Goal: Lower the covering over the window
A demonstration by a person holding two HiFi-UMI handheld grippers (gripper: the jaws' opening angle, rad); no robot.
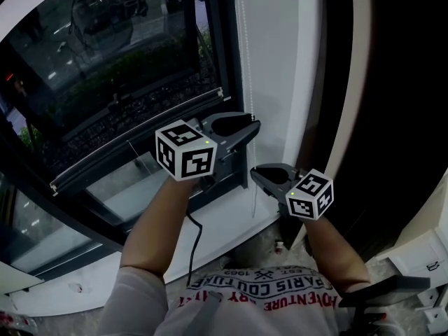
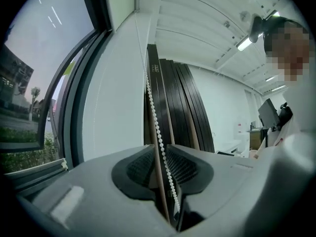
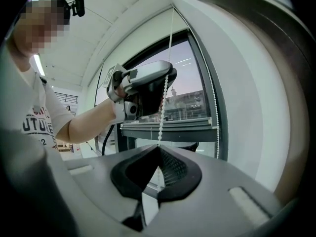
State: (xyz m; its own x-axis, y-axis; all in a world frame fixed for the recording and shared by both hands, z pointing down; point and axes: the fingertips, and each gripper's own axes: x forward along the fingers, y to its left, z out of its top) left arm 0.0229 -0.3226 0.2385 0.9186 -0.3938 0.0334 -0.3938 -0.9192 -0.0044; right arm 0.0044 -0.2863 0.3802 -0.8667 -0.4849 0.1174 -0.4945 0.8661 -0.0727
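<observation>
Shade is partway down: its bottom rail (image 1: 140, 140) sits low on the window (image 1: 105, 54), with a band of bare glass (image 1: 129, 191) under it still uncovered, so the task looks well on but not finished. Right tool (image 1: 257, 176) is the lower one, jaws closed tight on the bead chain (image 3: 162, 117), which enters right at their tips. Left tool (image 1: 248, 127) is higher on the same strand, jaws a narrow gap apart with the chain running between them and the pads not pressing it, so it reads as loose around the chain, not gripping. Judgement: mid hand-over-hand pull. What's left is for the left tool to clamp up high, the right to let go, then more pulls until the rail reaches the sill (image 1: 231, 219)
</observation>
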